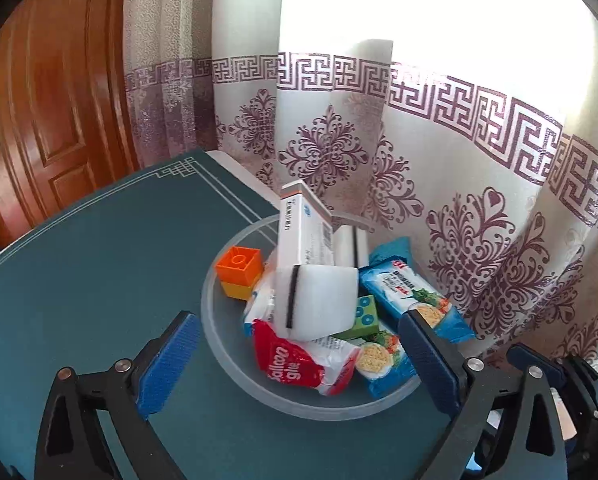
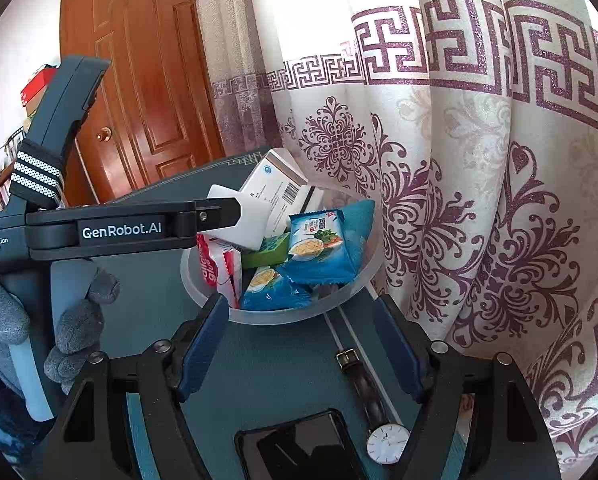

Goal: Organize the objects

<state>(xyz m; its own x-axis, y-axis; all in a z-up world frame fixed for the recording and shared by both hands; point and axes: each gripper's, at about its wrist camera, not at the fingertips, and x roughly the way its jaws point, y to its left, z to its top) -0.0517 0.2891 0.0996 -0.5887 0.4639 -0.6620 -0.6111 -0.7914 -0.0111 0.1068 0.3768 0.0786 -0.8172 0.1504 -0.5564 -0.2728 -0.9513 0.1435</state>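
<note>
The right tongs (image 2: 299,344) are standing open and empty; the watch (image 2: 373,400) is lying just below them in the lower centre of the frame, its strap running up toward the bowl (image 2: 291,314). The left tongs (image 1: 299,364) are gaping open over the bowl, farther away.

A translucent bowl (image 1: 219,344) is seen at the frame's centre on a teal table (image 1: 99,272), filled with snack packets, a white box (image 1: 305,232), an orange block (image 1: 239,266) and a white sponge (image 1: 319,300). The left gripper (image 1: 299,364) is spread wide at the bottom, nothing held. A patterned curtain (image 1: 459,160) fills the right.
</note>
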